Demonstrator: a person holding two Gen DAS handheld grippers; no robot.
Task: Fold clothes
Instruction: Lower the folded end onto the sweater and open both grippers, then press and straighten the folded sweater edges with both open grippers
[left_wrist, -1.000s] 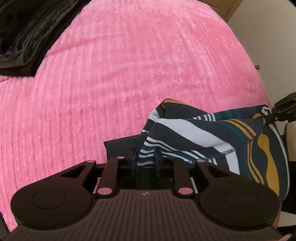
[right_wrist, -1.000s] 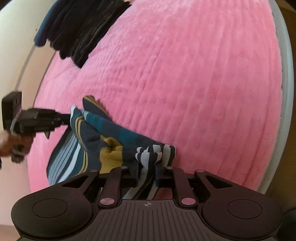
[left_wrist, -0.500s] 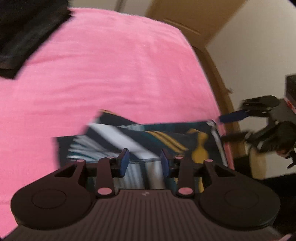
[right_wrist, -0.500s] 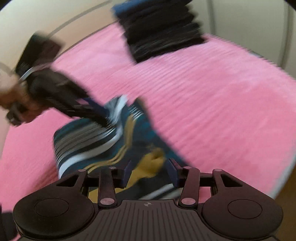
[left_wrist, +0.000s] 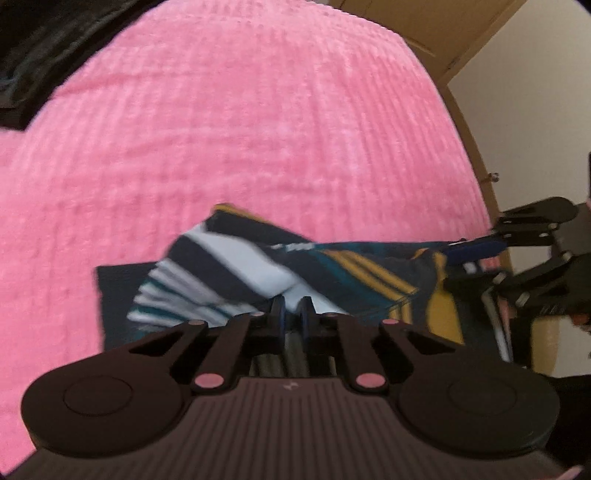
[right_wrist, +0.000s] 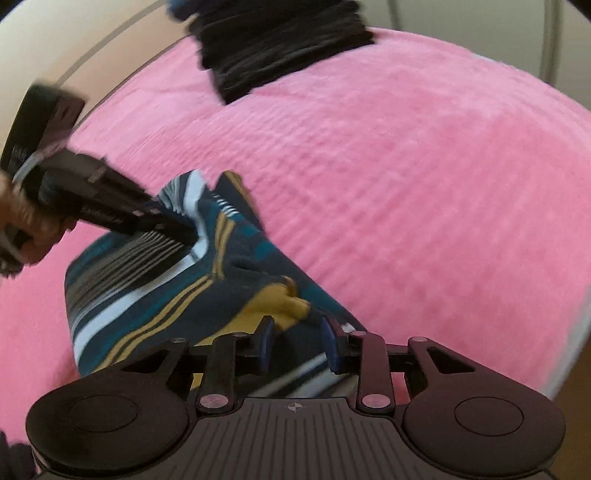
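Observation:
A striped garment (left_wrist: 332, 269) in navy, white, teal and mustard lies partly folded on the pink ribbed bedspread (left_wrist: 240, 129). My left gripper (left_wrist: 291, 314) is shut on a fold of the garment at its near edge. In the right wrist view the garment (right_wrist: 166, 295) lies below my right gripper (right_wrist: 297, 341), which is open with the cloth between and under its fingers. The left gripper (right_wrist: 184, 230) also shows there, pinching the far side of the cloth. The right gripper (left_wrist: 469, 254) shows at the garment's right end in the left wrist view.
A pile of dark folded clothes (right_wrist: 277, 44) sits at the far side of the bed, also seen at top left in the left wrist view (left_wrist: 40, 55). A wooden bed frame edge (left_wrist: 469, 133) and a pale wall lie to the right.
Both grippers let go of the garment half a second ago. My left gripper has since shut on a fold again. My right gripper stays open over the cloth.

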